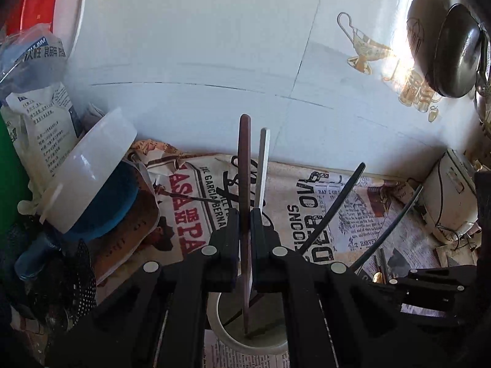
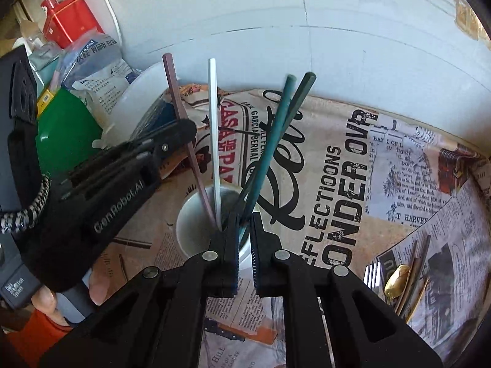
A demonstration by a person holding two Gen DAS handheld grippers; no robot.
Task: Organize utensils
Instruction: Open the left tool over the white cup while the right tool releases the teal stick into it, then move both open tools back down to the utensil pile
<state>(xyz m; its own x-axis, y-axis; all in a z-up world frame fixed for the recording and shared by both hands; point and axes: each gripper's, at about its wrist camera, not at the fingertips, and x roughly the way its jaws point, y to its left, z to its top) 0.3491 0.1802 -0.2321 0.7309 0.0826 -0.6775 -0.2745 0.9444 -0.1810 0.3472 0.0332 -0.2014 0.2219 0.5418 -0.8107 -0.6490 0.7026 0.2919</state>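
Note:
A white cup (image 2: 190,224) stands on the newspaper-print cover (image 2: 337,184). My left gripper (image 1: 245,214) is shut on a brown chopstick (image 1: 245,168), whose lower end reaches into the cup (image 1: 227,334). A white chopstick (image 1: 264,165) stands close beside it, also in the cup. In the right wrist view the left gripper (image 2: 184,132) clamps the brown chopstick (image 2: 178,101) from the left. My right gripper (image 2: 244,216) sits just over the cup's near rim, shut on two dark green chopsticks (image 2: 276,141) that fan upward.
A fork and a gold spoon (image 2: 396,282) lie with more sticks at the right. Bags, a translucent tub (image 1: 92,168) and a red tin (image 2: 70,15) crowd the left. A dark pan (image 1: 457,52) hangs on the tiled wall. A white appliance (image 1: 451,190) stands at the right.

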